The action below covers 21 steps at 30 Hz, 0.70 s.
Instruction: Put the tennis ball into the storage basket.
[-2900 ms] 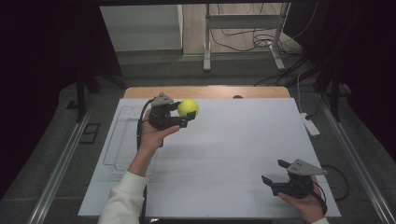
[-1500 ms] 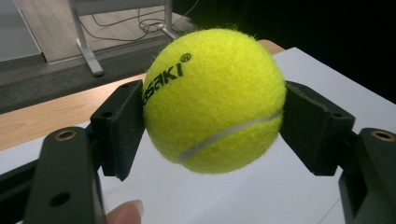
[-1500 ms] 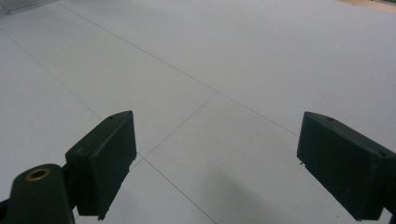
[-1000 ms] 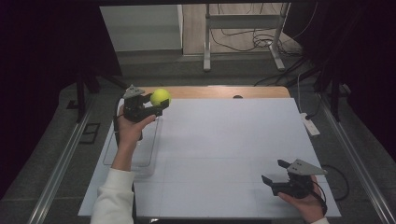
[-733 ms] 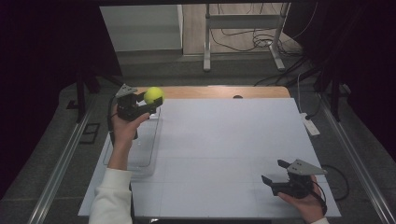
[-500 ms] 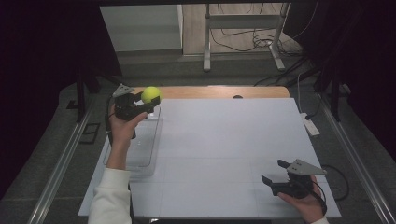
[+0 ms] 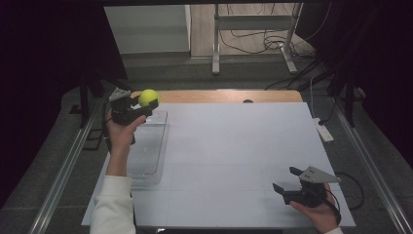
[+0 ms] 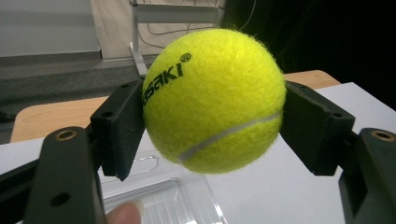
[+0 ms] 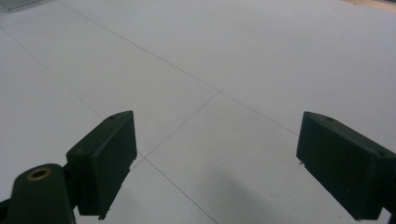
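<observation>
A yellow-green tennis ball [image 7: 148, 97] [image 8: 212, 100] is clamped between the two black jaws of my left gripper [image 7: 145, 103] [image 8: 212, 126], which is shut on it and held in the air above the far end of a clear plastic tray [image 7: 151, 156] [image 8: 161, 203] at the table's left side. My right gripper [image 7: 287, 179] [image 9: 212, 163] rests low near the table's front right corner, open, with bare white table surface between its jaws.
The table [image 7: 234, 161] is covered by a white sheet with faint grid lines, and a strip of wood [image 7: 219, 95] shows along its far edge. A white power strip [image 7: 323, 130] lies off the right edge. Metal stand legs [image 7: 214, 44] rise behind the table.
My left gripper has carried the tennis ball leftward and away from me, from over the white sheet to above the clear tray's far end. The right gripper has stayed where it was.
</observation>
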{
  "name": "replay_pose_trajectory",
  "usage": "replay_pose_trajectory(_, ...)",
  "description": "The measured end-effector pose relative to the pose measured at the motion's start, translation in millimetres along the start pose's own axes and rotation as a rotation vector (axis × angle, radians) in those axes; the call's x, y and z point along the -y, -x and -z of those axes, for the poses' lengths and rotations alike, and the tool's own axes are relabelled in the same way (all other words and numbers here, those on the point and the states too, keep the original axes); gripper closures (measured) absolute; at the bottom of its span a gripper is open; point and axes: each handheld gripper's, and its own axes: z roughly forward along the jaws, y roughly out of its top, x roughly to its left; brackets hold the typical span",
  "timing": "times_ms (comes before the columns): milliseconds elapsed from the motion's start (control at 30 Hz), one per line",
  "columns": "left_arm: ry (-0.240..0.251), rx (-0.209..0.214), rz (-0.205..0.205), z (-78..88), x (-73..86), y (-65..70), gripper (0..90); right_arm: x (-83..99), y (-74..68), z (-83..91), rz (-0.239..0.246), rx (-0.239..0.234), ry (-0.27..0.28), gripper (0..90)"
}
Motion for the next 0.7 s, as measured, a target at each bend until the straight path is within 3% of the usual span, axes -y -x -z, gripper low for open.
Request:
replay_pose_trajectory(400,-0.014,-0.059,0.036,1.5,6.1,-18.4,27.1,-0.9,-0.6,-1.6,0.003,-0.003,-0.002,12.5)
replay_pose_trajectory(700,-0.058,-0.111,0.061,-7.1,16.6,-34.6,27.1,-1.4,-0.6,-3.1,0.003,-0.009,-0.004,12.5)
